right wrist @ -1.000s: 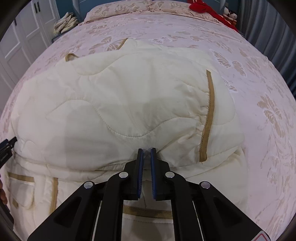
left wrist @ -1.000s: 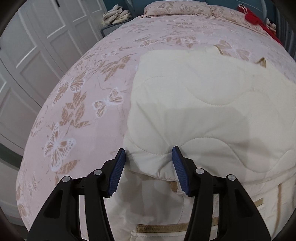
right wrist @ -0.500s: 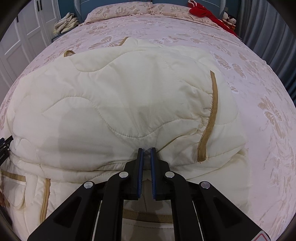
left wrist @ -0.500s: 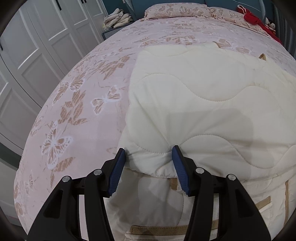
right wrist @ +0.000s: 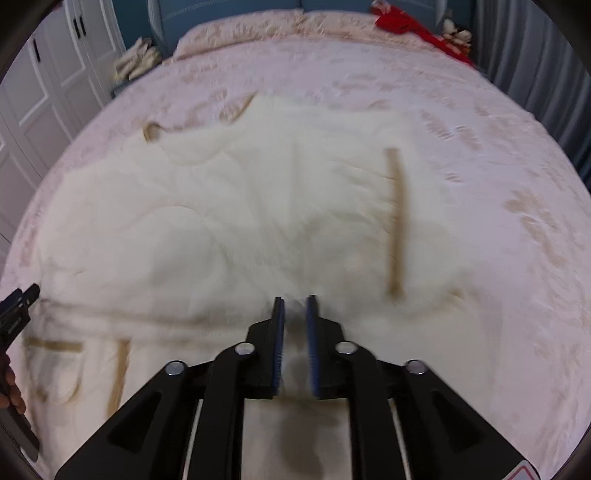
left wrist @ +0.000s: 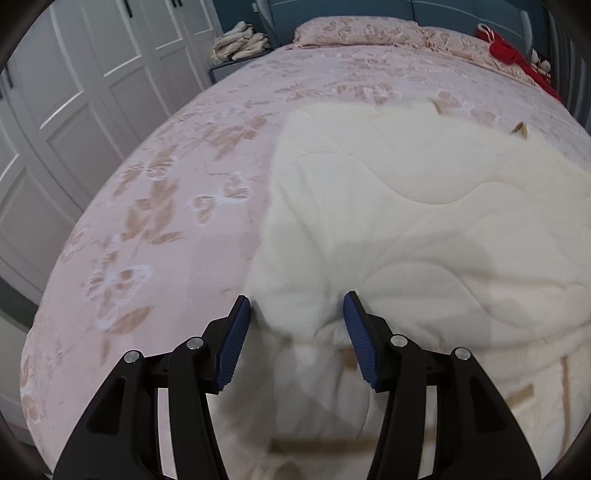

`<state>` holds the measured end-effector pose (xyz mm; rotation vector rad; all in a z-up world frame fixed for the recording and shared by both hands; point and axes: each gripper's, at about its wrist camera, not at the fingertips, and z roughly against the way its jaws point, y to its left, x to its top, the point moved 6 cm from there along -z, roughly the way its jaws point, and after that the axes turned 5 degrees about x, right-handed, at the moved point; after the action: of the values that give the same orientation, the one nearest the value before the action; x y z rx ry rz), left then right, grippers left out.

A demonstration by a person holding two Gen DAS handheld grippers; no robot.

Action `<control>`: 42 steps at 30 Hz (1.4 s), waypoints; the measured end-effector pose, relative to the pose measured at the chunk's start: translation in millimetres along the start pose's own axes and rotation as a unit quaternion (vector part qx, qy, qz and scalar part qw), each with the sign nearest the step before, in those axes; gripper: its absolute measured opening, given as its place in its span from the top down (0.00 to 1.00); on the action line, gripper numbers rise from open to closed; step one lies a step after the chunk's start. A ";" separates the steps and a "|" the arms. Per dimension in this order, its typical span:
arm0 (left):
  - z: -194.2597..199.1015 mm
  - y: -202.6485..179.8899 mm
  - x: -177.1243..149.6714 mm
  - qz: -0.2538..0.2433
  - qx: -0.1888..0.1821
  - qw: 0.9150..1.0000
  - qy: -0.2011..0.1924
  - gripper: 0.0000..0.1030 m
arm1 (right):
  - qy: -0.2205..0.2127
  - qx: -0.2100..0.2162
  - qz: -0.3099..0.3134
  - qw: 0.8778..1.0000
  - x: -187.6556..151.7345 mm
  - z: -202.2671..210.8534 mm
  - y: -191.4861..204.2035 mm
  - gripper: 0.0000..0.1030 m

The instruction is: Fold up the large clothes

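Broadly, a bed (left wrist: 155, 229) under a pink butterfly-print cover fills both views, with white wardrobe doors (left wrist: 66, 110) along its left side and grey curtains (right wrist: 532, 55) along its right. On the bed, a cream quilted coat (left wrist: 424, 229) lies folded over itself near the foot edge, reaching toward the bed's middle; tan trim strips (right wrist: 397, 221) run along it. Pillows (left wrist: 362, 31) sit at the head edge, a red item (right wrist: 417, 26) at the head's right corner, and folded laundry (left wrist: 240, 40) on a stand beside the head's left corner. The left gripper (left wrist: 297, 306) stands with its jaws wide apart, straddling the coat's folded edge. The right gripper (right wrist: 295, 306) shows a narrow gap between its jaws; motion blur hides whether cloth is pinched there.
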<state>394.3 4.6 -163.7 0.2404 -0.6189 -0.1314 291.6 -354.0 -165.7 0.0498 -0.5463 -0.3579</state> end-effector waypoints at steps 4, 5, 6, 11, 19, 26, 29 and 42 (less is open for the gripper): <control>48.7 18.6 -17.3 -0.007 -0.008 1.000 -0.025 0.39 | -0.023 -0.012 0.007 1.000 -38.6 56.7 -18.2 0.60; 60.7 23.2 -24.6 -0.005 -0.014 0.999 -0.029 0.32 | -0.022 -0.015 0.006 1.000 -48.4 65.1 -23.0 0.59; 74.5 29.2 -35.2 0.000 -0.022 0.999 -0.029 0.27 | -0.019 -0.017 0.001 1.000 -63.2 75.8 -30.8 0.57; 106.7 46.8 -81.1 0.008 -0.034 0.999 -0.004 0.23 | -0.007 -0.038 -0.029 0.999 -125.7 111.4 -68.8 0.48; 128.7 67.9 -144.6 0.018 -0.052 0.998 0.041 0.16 | 0.013 -0.047 -0.093 0.994 -195.7 134.0 -116.4 0.40; 114.1 96.2 -181.3 0.077 -0.087 0.989 0.094 0.12 | 0.027 -0.008 -0.144 0.989 -223.2 124.1 -127.6 0.37; 102.0 99.0 -194.0 0.096 -0.102 0.983 0.123 0.12 | 0.029 0.011 -0.163 0.986 -228.0 115.7 -125.9 0.37; 109.8 77.6 -187.5 0.080 -0.161 0.976 0.125 0.81 | 0.021 0.064 -0.184 0.981 -206.7 106.9 -109.7 0.93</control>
<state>182.2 95.4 -161.4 -0.1077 -0.3563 -0.0431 37.2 -380.2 -193.0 0.2857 -0.5179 -0.6804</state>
